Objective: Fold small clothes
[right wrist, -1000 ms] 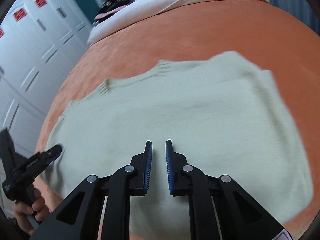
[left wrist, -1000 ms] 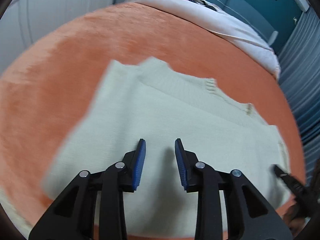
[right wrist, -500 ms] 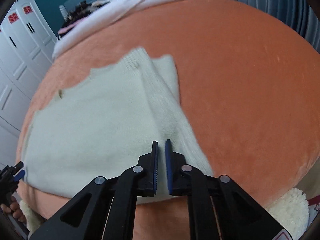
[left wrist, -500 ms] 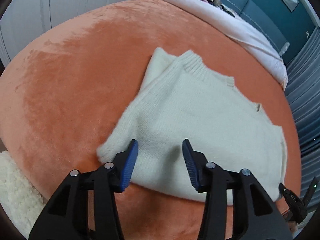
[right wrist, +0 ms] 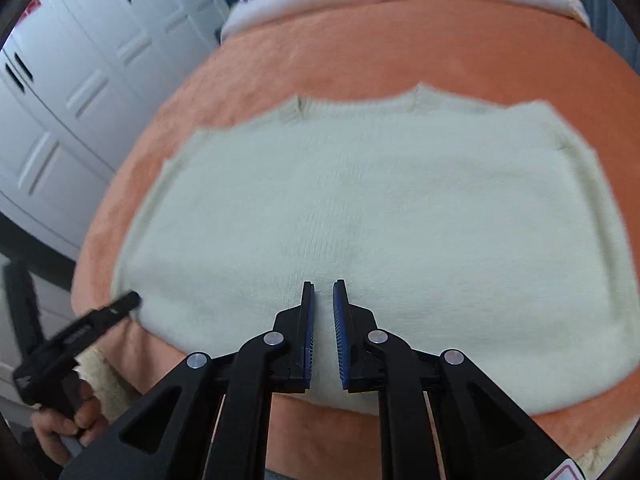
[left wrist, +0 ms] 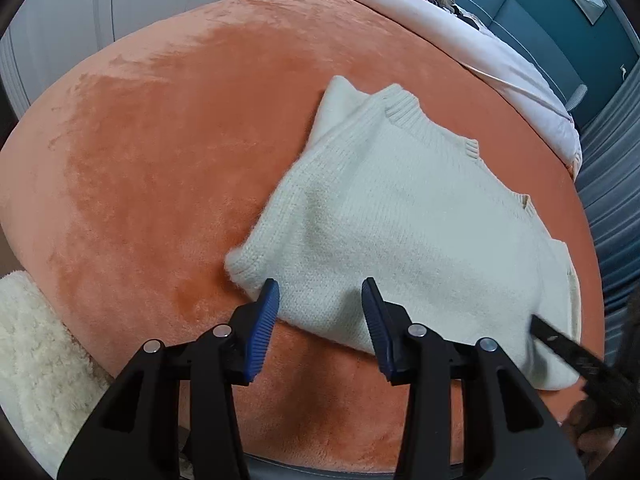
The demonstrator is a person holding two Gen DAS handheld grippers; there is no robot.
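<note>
Sweater: one, cream knit, ribbed trim, folded flat on orange plush blanket. Left gripper opening, right gripper opening from a narrow gap, both w/ nothing held.

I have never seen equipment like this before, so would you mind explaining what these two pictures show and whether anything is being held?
There is no robot here: a person holds a two-fingered tool in each hand, each carrying a wide-angle camera that looks along its fingers. One picture comes from the left hand-held gripper, the other from the right hand-held gripper; each tool also shows at the edge of the other's picture. A cream knitted sweater, partly folded, lies on an orange plush blanket over a bed. Nothing is held. Both tools' jaws are opening: the left pair wide above the sweater's near edge, the right pair a narrow gap with no cloth in it.
</note>
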